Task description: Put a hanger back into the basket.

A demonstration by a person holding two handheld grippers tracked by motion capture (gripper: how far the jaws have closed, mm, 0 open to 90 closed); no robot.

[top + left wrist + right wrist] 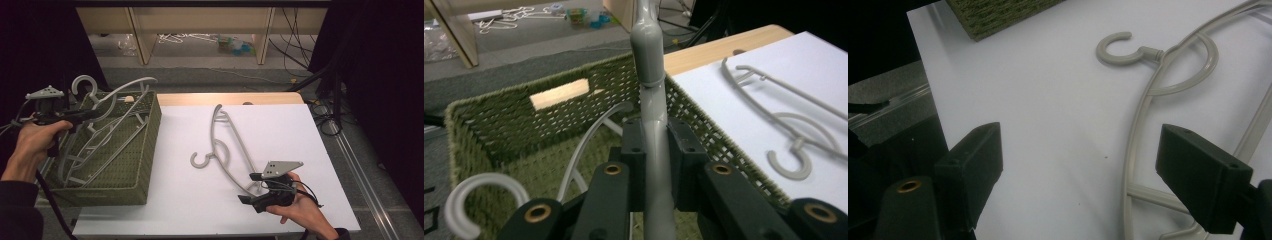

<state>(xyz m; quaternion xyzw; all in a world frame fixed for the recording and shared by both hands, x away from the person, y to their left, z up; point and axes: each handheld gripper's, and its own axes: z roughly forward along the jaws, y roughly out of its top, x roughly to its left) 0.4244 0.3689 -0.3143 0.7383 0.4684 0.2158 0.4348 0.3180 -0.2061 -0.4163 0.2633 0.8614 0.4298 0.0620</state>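
A grey plastic hanger (127, 86) hangs over the green woven basket (110, 192), and my left gripper (92, 115) is shut on it. In the left gripper view the jaws of the left gripper (656, 155) clamp that hanger's grey bar (649, 55), which rises past the basket's far wall (499, 125). Another grey hanger (225, 145) lies flat on the white table. My right gripper (255, 192) stands open at that hanger's near end. In the right gripper view the hanger's arm (1143, 100) runs between the pads of the right gripper (1085, 170), closer to the right one and touching neither.
Several more grey hangers (95, 145) lie in the basket, one hook (469, 200) curling up at its near left. The white tabletop (290, 125) has free room to the right. Beyond the table are wooden shelf legs (262, 35) and cables on the floor.
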